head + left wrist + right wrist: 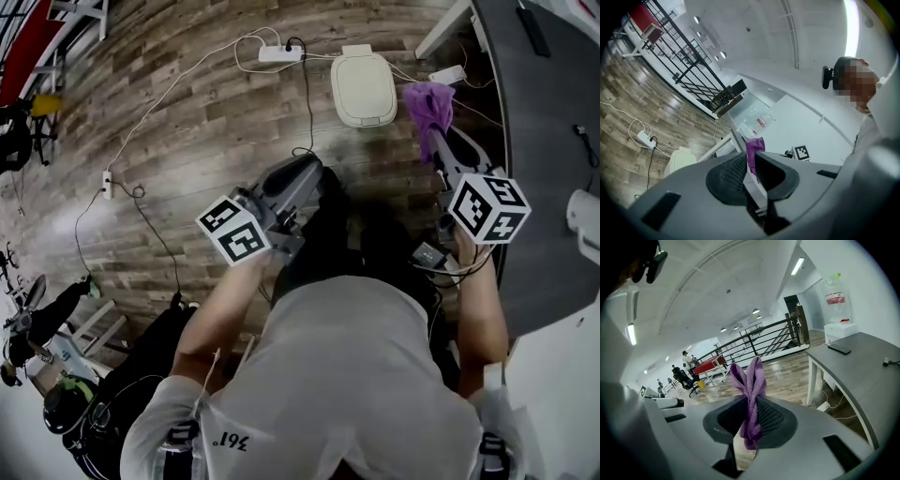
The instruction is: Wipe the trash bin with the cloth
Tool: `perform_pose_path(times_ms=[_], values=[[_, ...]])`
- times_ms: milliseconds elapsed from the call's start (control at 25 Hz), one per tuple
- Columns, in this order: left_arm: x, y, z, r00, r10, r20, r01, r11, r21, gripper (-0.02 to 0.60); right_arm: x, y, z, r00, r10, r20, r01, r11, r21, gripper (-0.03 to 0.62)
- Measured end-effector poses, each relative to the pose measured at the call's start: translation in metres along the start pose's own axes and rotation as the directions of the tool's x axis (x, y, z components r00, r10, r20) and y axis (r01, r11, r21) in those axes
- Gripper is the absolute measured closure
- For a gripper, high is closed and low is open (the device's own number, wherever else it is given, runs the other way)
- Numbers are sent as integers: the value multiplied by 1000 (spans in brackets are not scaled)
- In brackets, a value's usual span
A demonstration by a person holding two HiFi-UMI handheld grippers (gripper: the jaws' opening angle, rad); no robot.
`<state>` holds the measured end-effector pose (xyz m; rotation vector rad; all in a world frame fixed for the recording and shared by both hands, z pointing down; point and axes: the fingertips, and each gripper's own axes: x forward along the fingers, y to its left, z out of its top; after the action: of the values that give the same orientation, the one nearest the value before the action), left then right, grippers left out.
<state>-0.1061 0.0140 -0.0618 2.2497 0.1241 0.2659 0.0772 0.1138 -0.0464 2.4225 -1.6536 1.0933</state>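
A white trash bin [364,89] with its lid down stands on the wooden floor ahead of me; it also shows low left in the left gripper view [682,161]. My right gripper [434,131] is shut on a purple cloth [428,101], held just right of the bin and above it. In the right gripper view the cloth [750,380] sticks up in a folded bunch from between the jaws of the right gripper [751,408]. My left gripper [314,171] hangs left of the bin, apart from it. Its jaws [751,164] are shut with nothing between them.
A white power strip [279,53] with cables lies on the floor behind the bin. A grey desk [548,141] runs along the right, with a dark flat device [534,30] on it. Dark gear [112,403] lies at lower left. A railing [759,336] and people stand far off.
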Motion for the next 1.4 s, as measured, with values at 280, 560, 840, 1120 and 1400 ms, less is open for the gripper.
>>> perform_pose_path(times_ms=[280, 560, 840, 1120, 1400], values=[[34, 44, 8, 999, 36, 24, -37, 999, 3, 528, 61, -37, -5, 998, 19, -53, -17, 1000, 20, 530], [73, 98, -6, 987, 140, 81, -141, 990, 8, 529, 130, -82, -34, 986, 83, -147, -81, 996, 23, 530], [108, 150, -36, 983, 174, 51, -173, 985, -27, 529, 196, -118, -57, 972, 82, -222, -80, 997, 17, 530], [138, 226, -61, 984, 178, -15, -178, 983, -32, 529, 279, -130, -86, 955, 82, -287, -93, 995, -22, 530], [157, 305, -67, 982, 148, -115, -148, 989, 10, 528, 367, -144, -131, 949, 77, -307, -38, 991, 130, 530]])
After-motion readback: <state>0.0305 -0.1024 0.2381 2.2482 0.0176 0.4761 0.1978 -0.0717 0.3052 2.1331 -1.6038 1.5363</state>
